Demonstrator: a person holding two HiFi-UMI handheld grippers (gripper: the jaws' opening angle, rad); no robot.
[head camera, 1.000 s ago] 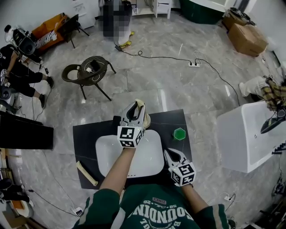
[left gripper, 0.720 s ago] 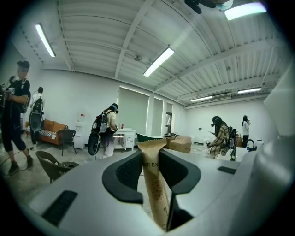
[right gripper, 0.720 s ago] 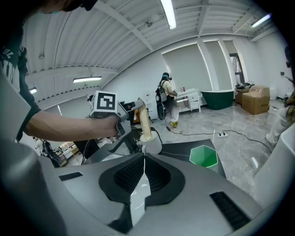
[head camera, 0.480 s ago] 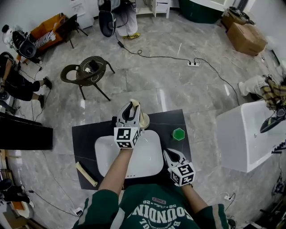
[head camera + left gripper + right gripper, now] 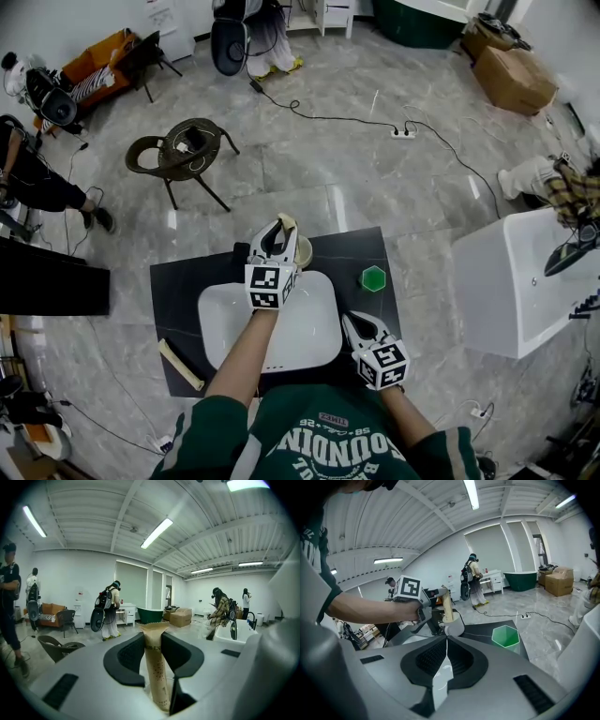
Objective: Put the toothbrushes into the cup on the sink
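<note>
My left gripper [image 5: 278,234] is shut on a tan paper-wrapped toothbrush [image 5: 287,224], held upright between the jaws [image 5: 155,665]. It hangs right over a white cup [image 5: 303,251] at the back edge of the white sink [image 5: 314,333]. In the right gripper view the toothbrush's [image 5: 447,605] lower end is at the cup's [image 5: 454,626] mouth; whether it is inside I cannot tell. My right gripper [image 5: 355,324] rests at the sink's front right corner, shut with nothing in it [image 5: 446,640].
The sink sits in a dark counter [image 5: 178,281]. A green hexagonal cup [image 5: 374,278] stands at the counter's right. A second tan wrapped stick [image 5: 181,364] lies at the counter's front left corner. Beyond are a chair [image 5: 180,155] and floor cables.
The left gripper has sunk a little with the toothbrush over the white cup. The right gripper has kept still. A person at the far wall has shifted.
</note>
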